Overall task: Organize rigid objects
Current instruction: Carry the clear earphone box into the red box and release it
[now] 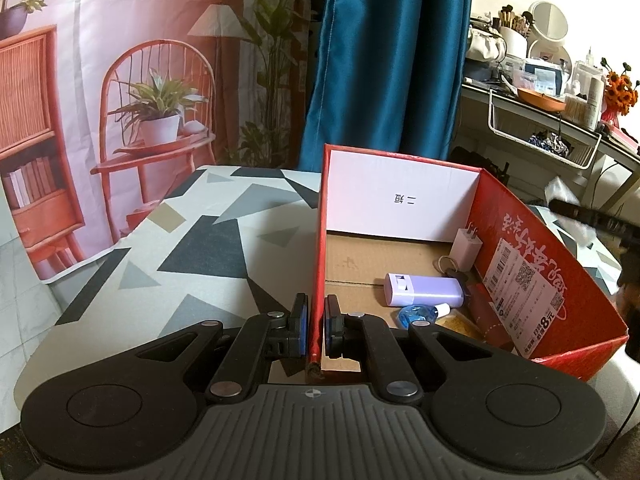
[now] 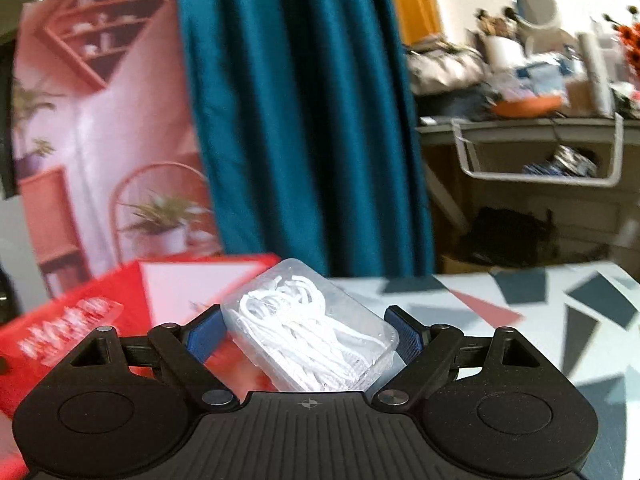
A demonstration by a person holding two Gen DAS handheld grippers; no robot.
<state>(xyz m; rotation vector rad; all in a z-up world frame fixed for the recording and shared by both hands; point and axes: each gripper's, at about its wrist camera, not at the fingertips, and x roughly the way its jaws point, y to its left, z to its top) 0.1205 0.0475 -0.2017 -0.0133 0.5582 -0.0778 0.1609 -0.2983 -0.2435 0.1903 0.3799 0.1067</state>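
Blue curtain [image 2: 304,120] is hanging behind the table [image 2: 560,320]. Right gripper [image 2: 310,340] fingers are pinching a clear box [image 2: 316,332] between them. Left gripper [image 1: 316,322] fingers are squeezing the red box [image 1: 320,240] wall.

The left claw [image 1: 316,324] straddles the red box [image 1: 552,280] wall, its blue pads just beside each face. Left of it the patterned worktop [image 1: 192,248] lies bare. Right of it, inside the box, a lilac case [image 1: 424,289], a blue bottle [image 1: 420,316] and a white charger [image 1: 467,248] crowd the far-right side.
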